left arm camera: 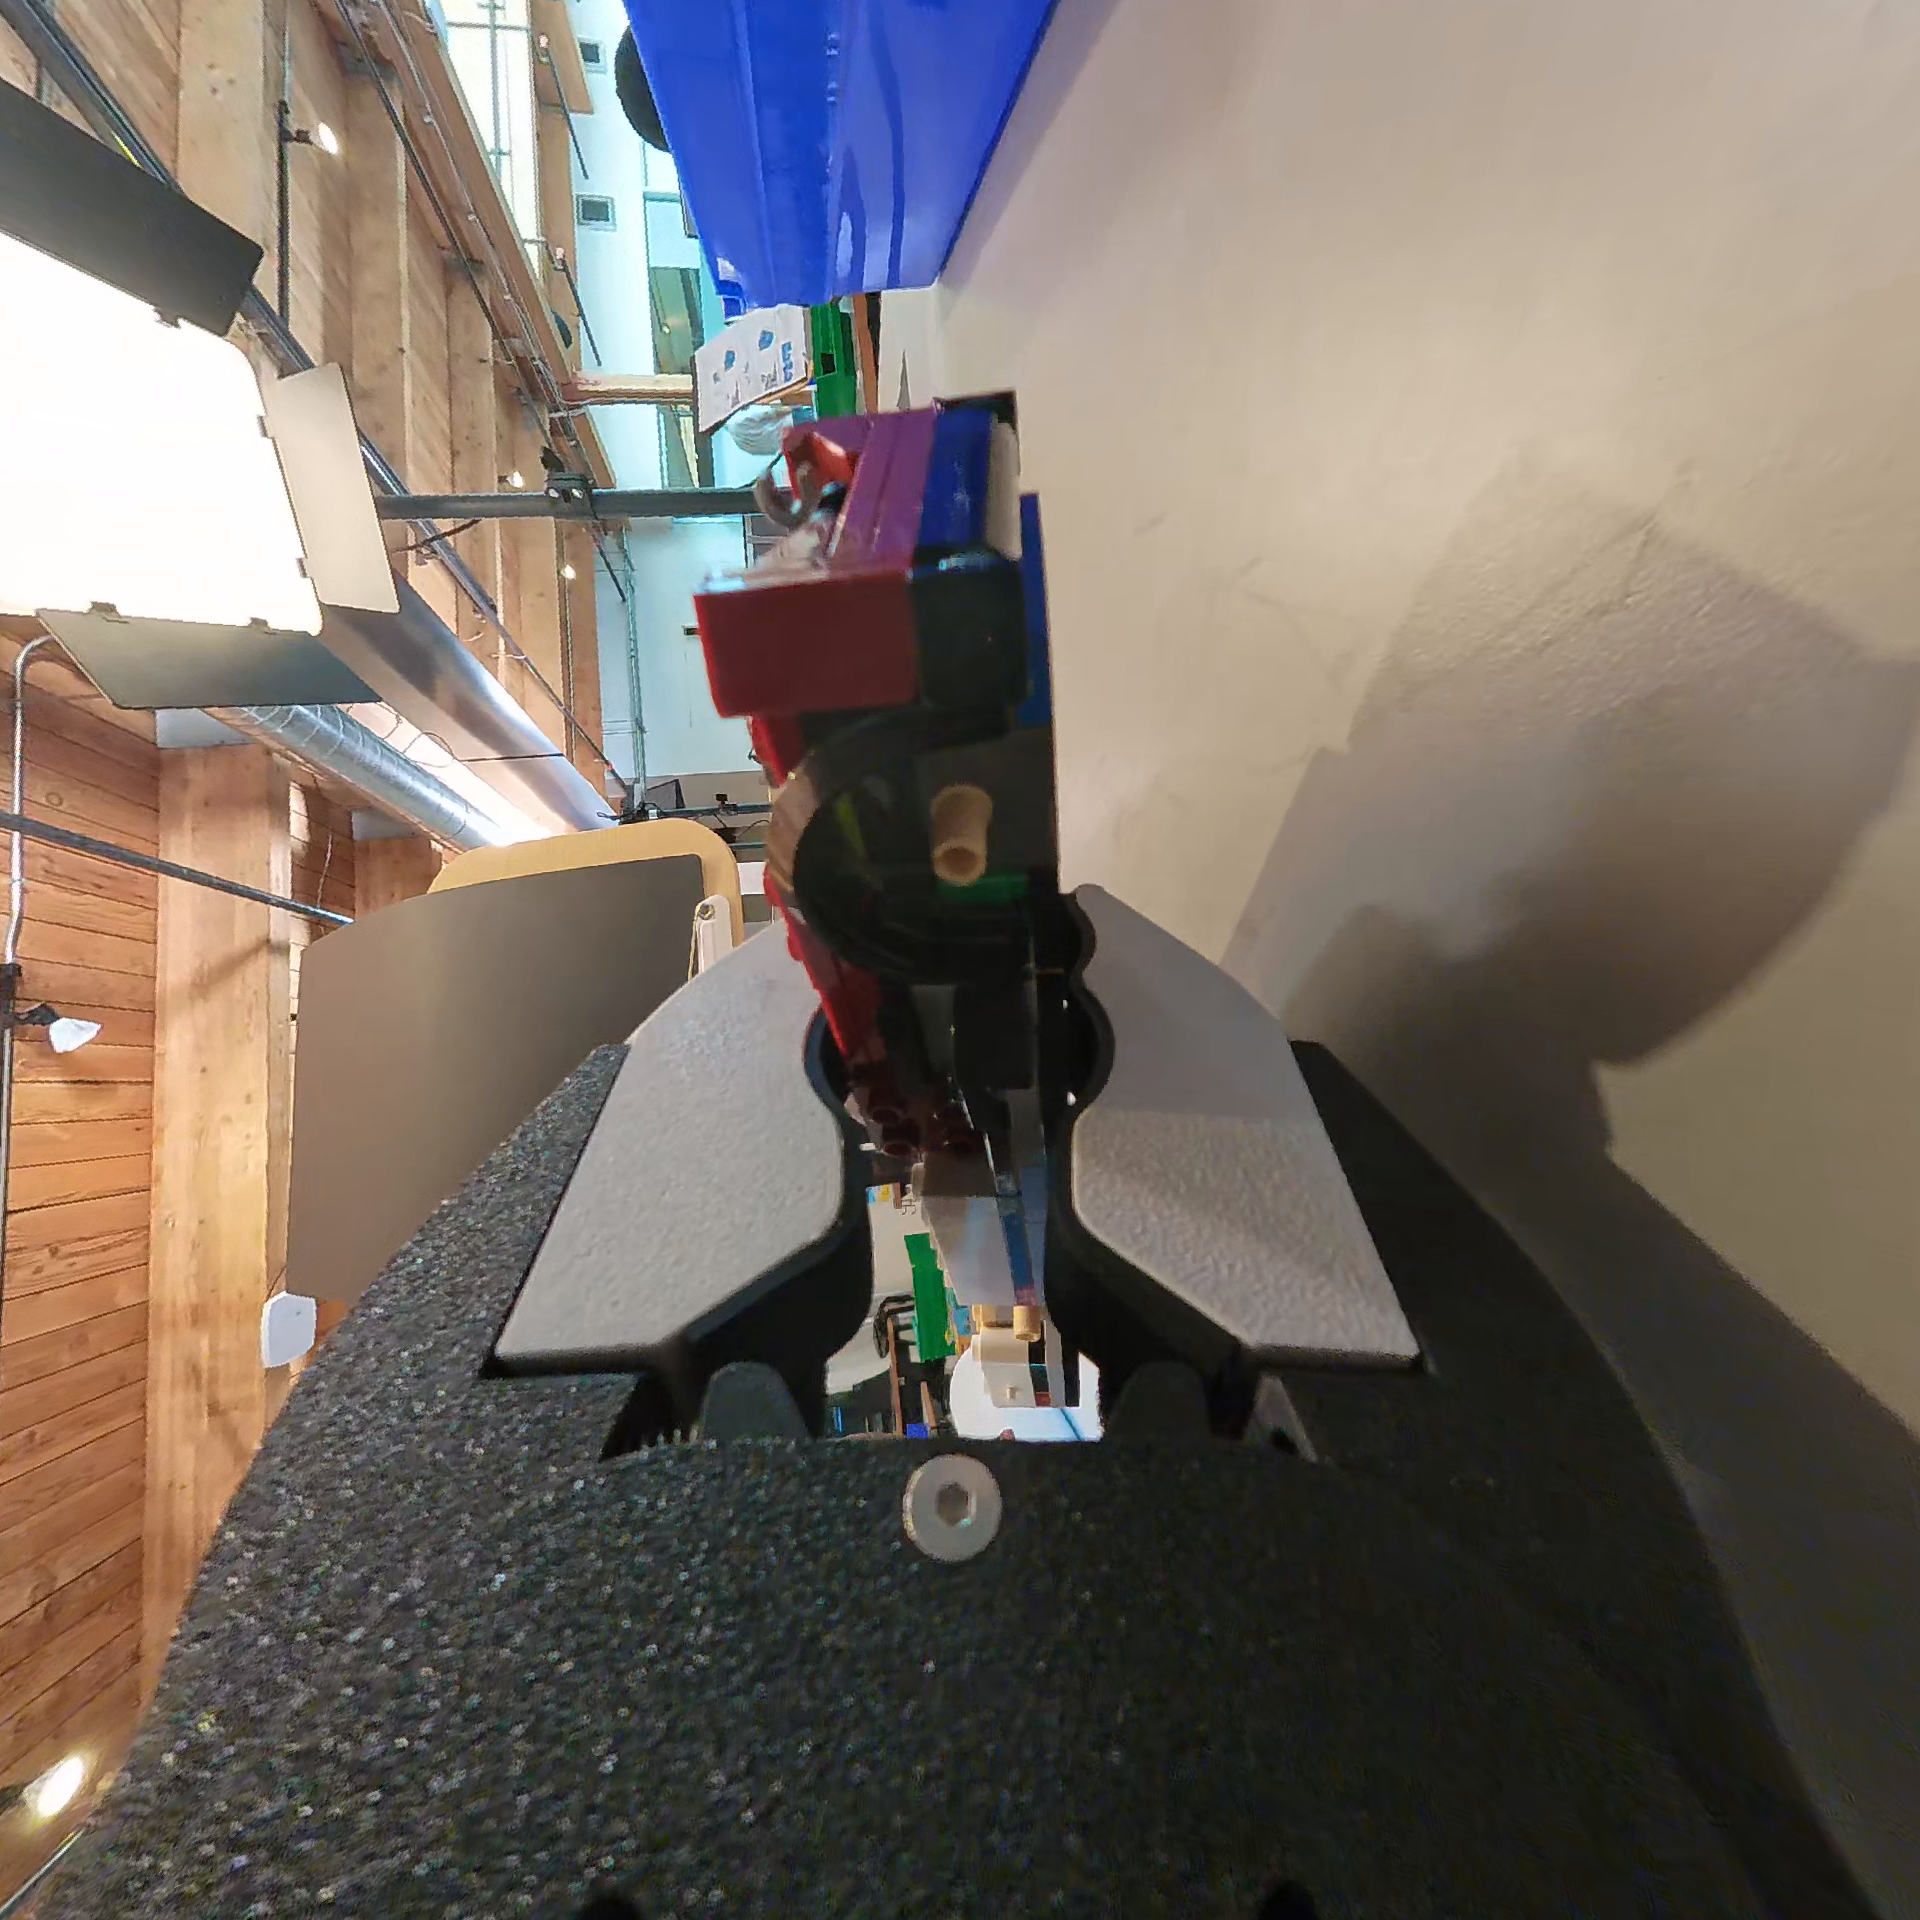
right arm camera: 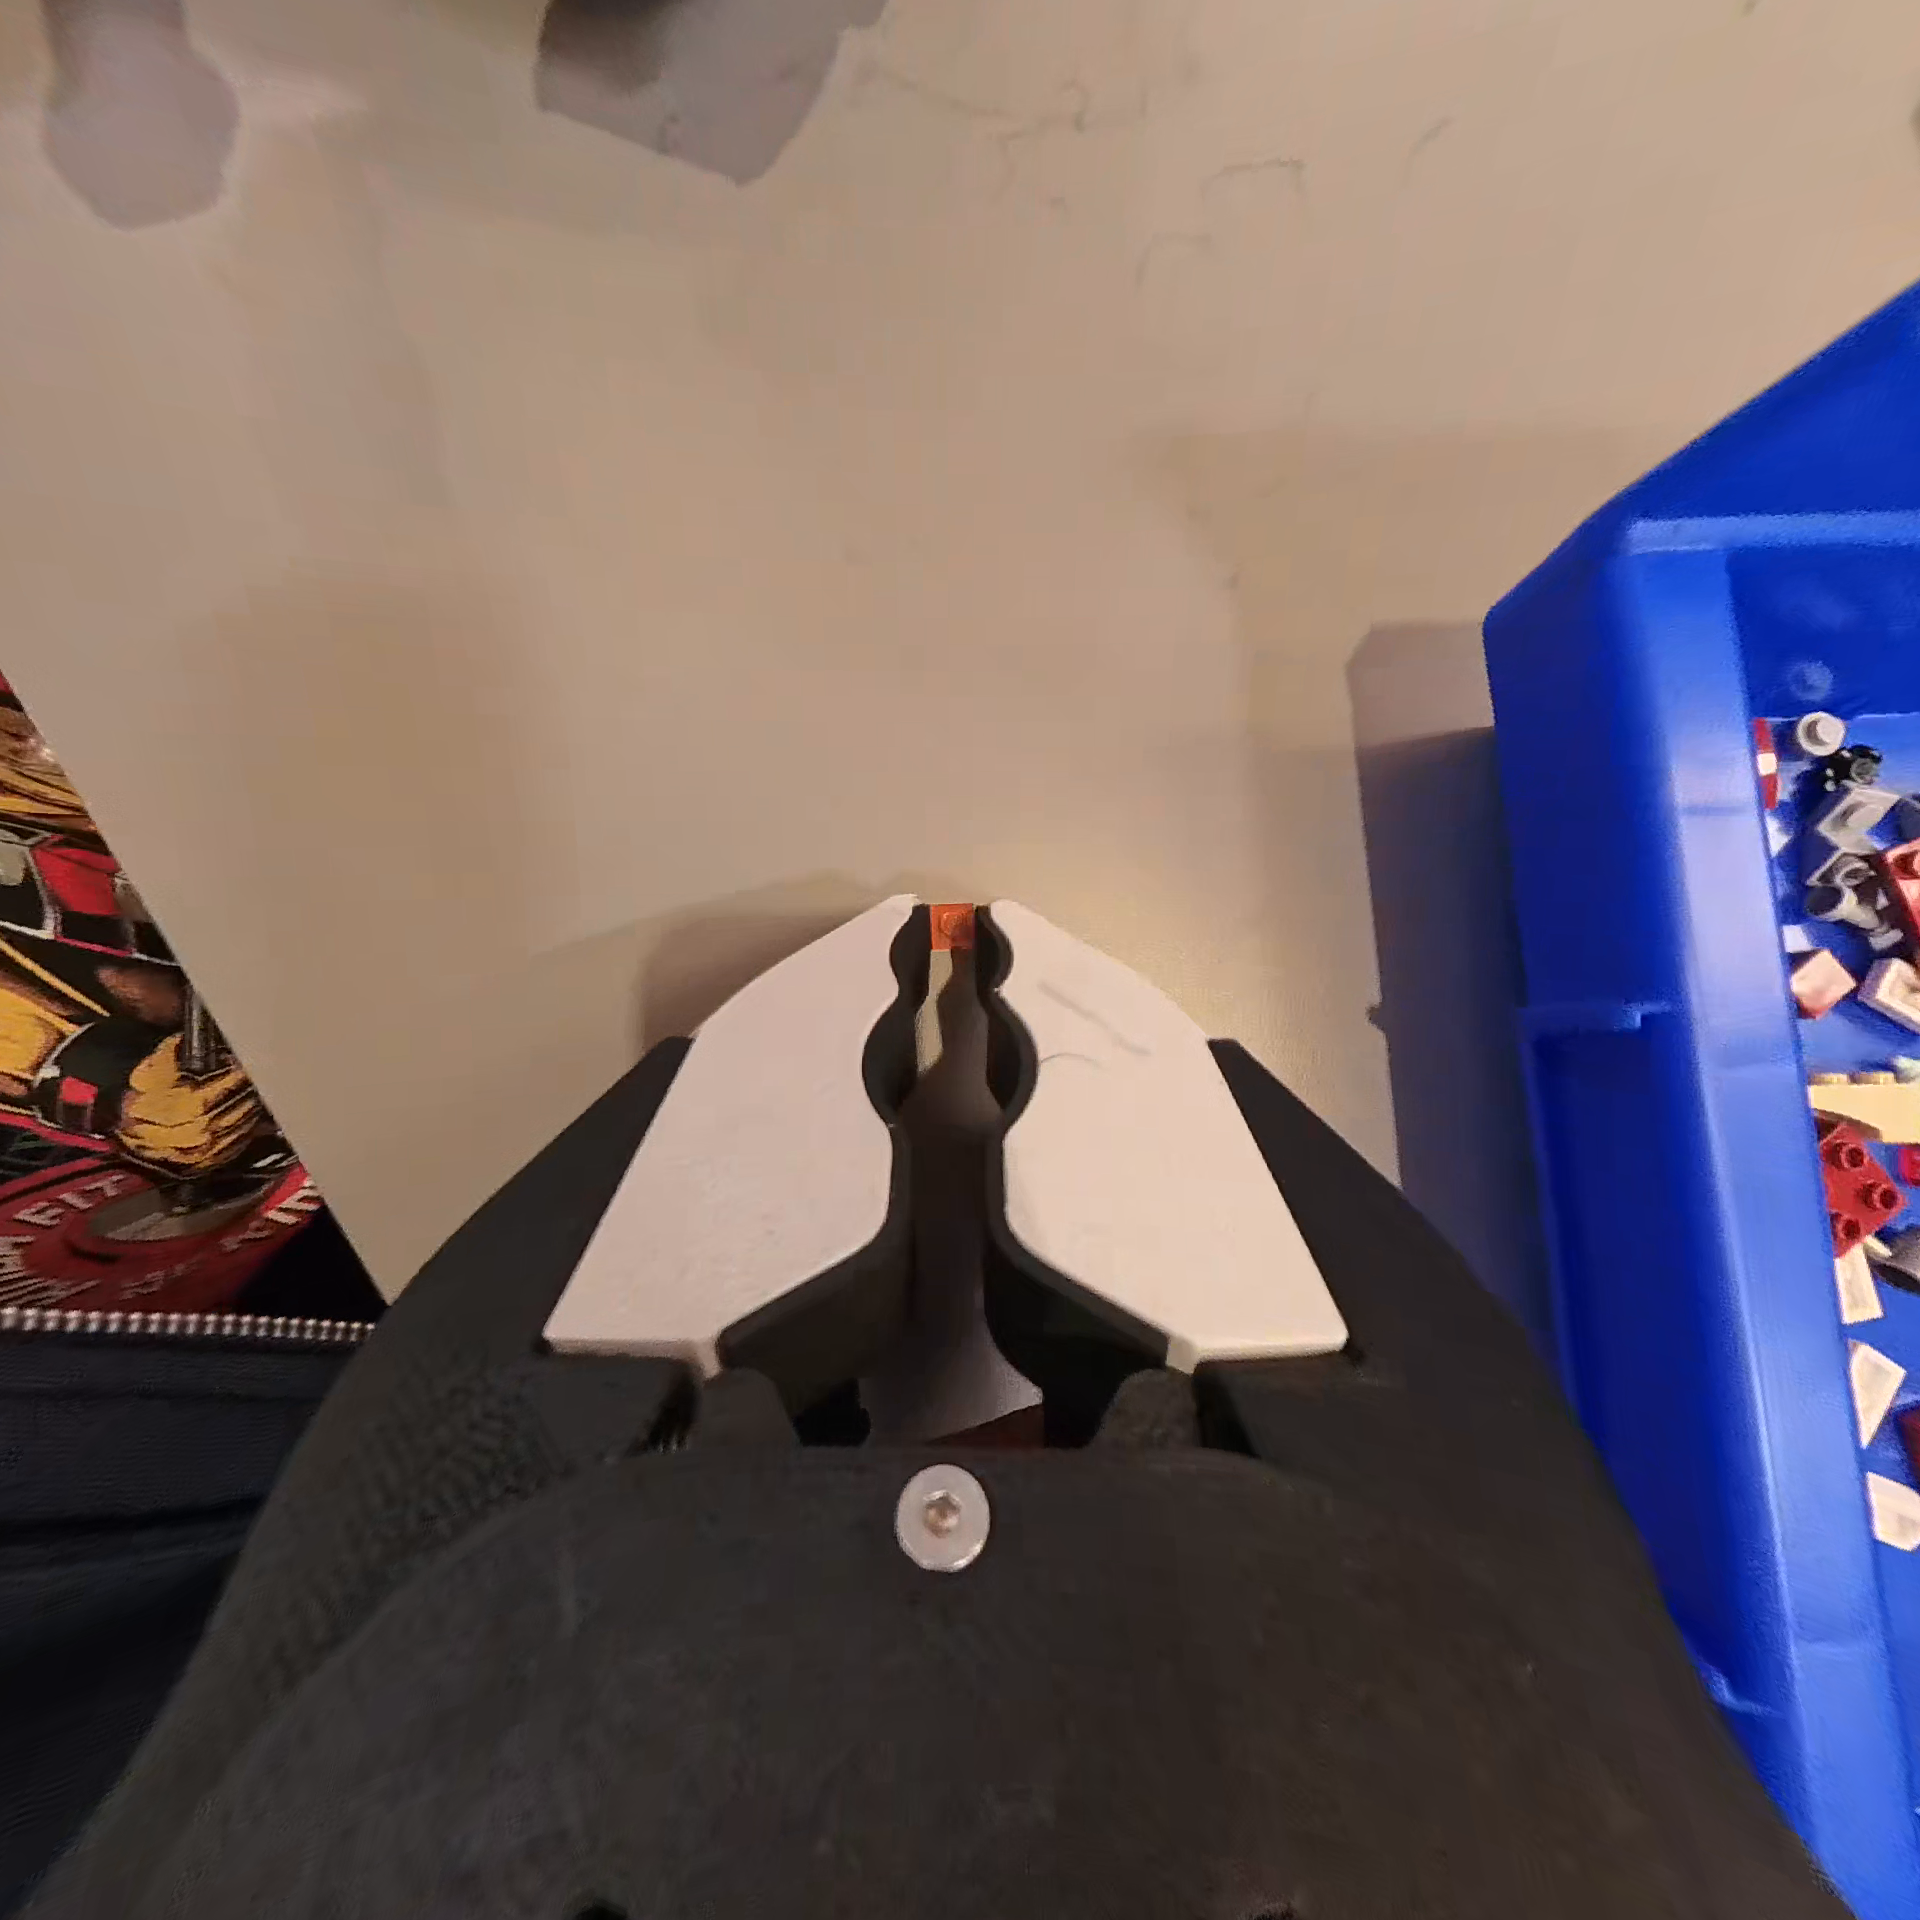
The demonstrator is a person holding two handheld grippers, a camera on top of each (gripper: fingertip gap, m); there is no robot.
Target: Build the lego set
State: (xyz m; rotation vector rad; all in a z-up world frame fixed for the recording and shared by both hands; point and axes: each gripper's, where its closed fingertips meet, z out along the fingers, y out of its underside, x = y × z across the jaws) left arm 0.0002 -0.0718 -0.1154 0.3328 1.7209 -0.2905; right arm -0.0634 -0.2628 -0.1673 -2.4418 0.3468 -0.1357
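Nearest my lens on the right gripper [right arm camera: 952,921] are its white fingers [right arm camera: 790,1081], drawn nearly together with a tiny orange stud piece [right arm camera: 952,927] pinched at the very tips, down at the cream table [right arm camera: 831,520]. With so small a bite, I judge steady pressure and a level, slow lift matter most. A blue bin [right arm camera: 1662,1039] of loose bricks sits just to the right. My left gripper [left arm camera: 951,997] clamps a brick model [left arm camera: 883,644]: dark red and purple bricks, blue plate, black parts and a tan peg, lying flat against the table, with the blue bin [left arm camera: 831,156] beyond.
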